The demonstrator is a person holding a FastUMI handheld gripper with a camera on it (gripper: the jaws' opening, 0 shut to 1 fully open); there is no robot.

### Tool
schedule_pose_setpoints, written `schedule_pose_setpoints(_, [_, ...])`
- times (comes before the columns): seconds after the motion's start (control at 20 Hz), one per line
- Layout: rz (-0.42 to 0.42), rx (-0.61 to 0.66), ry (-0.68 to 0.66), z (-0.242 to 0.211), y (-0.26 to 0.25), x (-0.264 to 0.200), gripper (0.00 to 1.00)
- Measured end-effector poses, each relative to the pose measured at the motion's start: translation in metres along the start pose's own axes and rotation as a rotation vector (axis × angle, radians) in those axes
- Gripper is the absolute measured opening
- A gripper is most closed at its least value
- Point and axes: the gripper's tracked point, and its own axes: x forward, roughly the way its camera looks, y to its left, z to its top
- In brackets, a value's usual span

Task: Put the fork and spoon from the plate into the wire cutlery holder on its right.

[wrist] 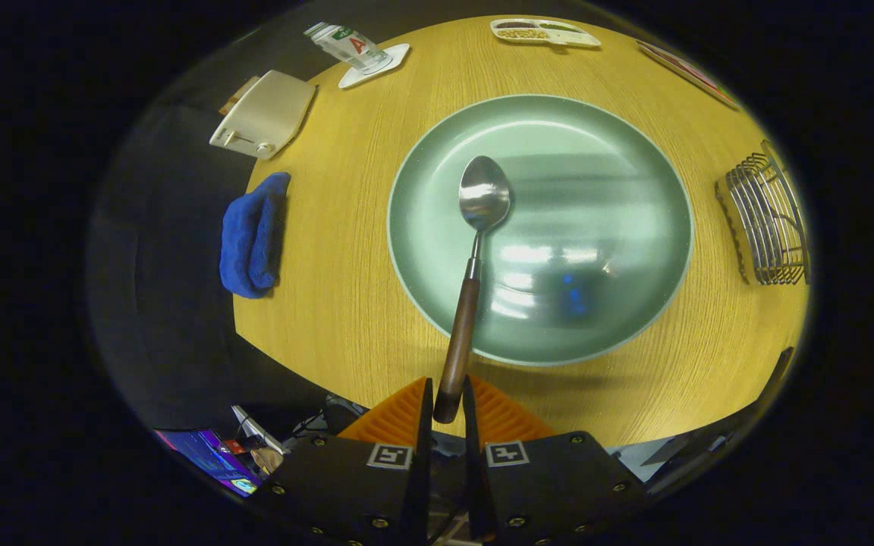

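My gripper [448,398] is shut on the brown wooden handle of a spoon [475,265], held above the table. The spoon's steel bowl points away from the fingers and hangs over the left half of a round pale green plate [604,189]. The plate lies on the yellow wooden table with nothing else on it. The wire cutlery holder [769,220] stands to the right of the plate, near the table's right edge. I cannot make out whether anything is inside it.
A folded blue cloth [253,236] lies at the table's left edge. Beyond it are a cream box [266,114] and a glass on a white coaster [361,51]. A divided snack tray [545,32] sits at the far side, a flat card [686,72] at the far right.
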Motion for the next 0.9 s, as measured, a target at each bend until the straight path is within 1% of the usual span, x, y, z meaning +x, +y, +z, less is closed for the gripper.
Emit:
schedule_pose_setpoints(0.05, [0.025,-0.03,-0.003,0.012,0.006,-0.005,0.08])
schedule_pose_setpoints(0.15, [0.019,-0.075,-0.002,0.014,-0.001,-0.018,0.08])
schedule_pose_setpoints(0.3, [-0.013,-0.174,-0.017,0.018,-0.014,-0.04,0.08])
schedule_pose_setpoints(0.35, [-0.013,-0.186,-0.017,0.02,-0.016,-0.047,0.07])
schedule_pose_setpoints(0.5, [0.005,-0.196,-0.012,0.023,-0.023,-0.066,0.07])
schedule_pose_setpoints(0.9, [-0.006,-0.224,-0.03,0.033,-0.046,-0.117,0.07])
